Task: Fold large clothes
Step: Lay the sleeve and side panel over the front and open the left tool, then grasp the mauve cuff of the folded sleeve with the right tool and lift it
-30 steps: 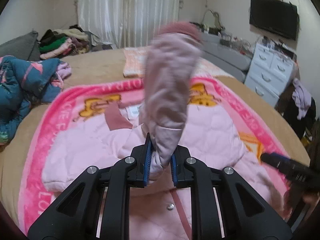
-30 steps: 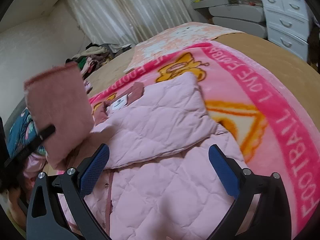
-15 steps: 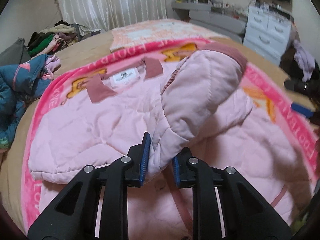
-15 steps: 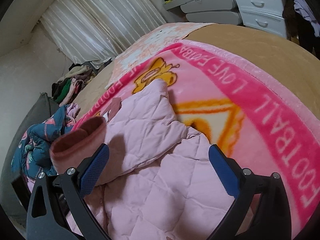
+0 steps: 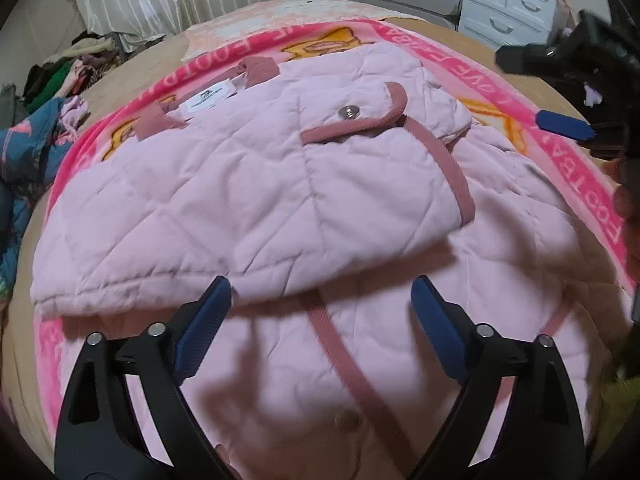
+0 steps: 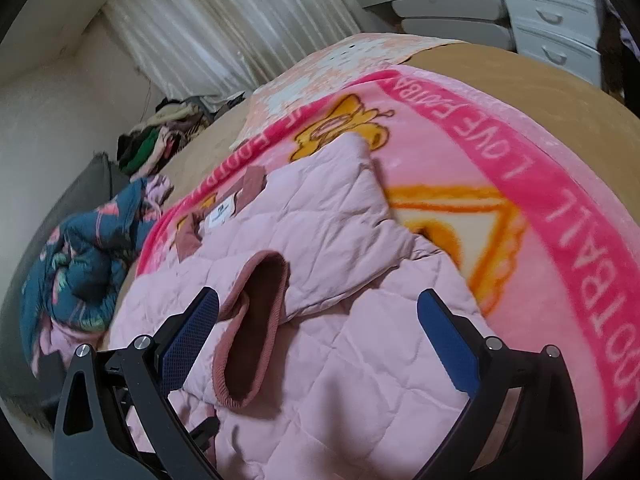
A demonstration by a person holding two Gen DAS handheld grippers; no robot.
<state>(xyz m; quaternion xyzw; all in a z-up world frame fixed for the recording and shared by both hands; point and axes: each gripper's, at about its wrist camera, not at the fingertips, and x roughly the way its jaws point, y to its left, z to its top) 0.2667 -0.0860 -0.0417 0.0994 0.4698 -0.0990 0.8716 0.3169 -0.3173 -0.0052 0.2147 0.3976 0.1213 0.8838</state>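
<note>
My left gripper (image 5: pixel 320 320) has its jaws spreading apart with nothing pinched between the blue pads; the folded sleeve's lower edge lies just ahead of them on the pink quilted jacket (image 5: pixel 248 184); my right gripper (image 6: pixel 316 332) stands wide open and empty, and the sleeve cuff (image 6: pixel 256 328) gapes on the cloth between and just beyond its fingers. The jacket lies spread on a pink blanket (image 6: pixel 560 216), its sleeves folded in across the body; a snap tab (image 5: pixel 352 114) sits on the upper sleeve. At the collar I see a white label (image 5: pixel 210 98), its print too small to read. The blanket's border reads "LOVE" and "FOOTBALL" in white. Beyond the jacket's right edge there is bare blanket, then tan bedcover (image 6: pixel 500 68); to the left a blue patterned heap (image 6: pixel 80 264) crowds the bed's edge; a clothes pile (image 6: pixel 160 140) sits further back beside the curtain (image 6: pixel 240 24); white drawers (image 5: pixel 508 4) stand past the far corner.
</note>
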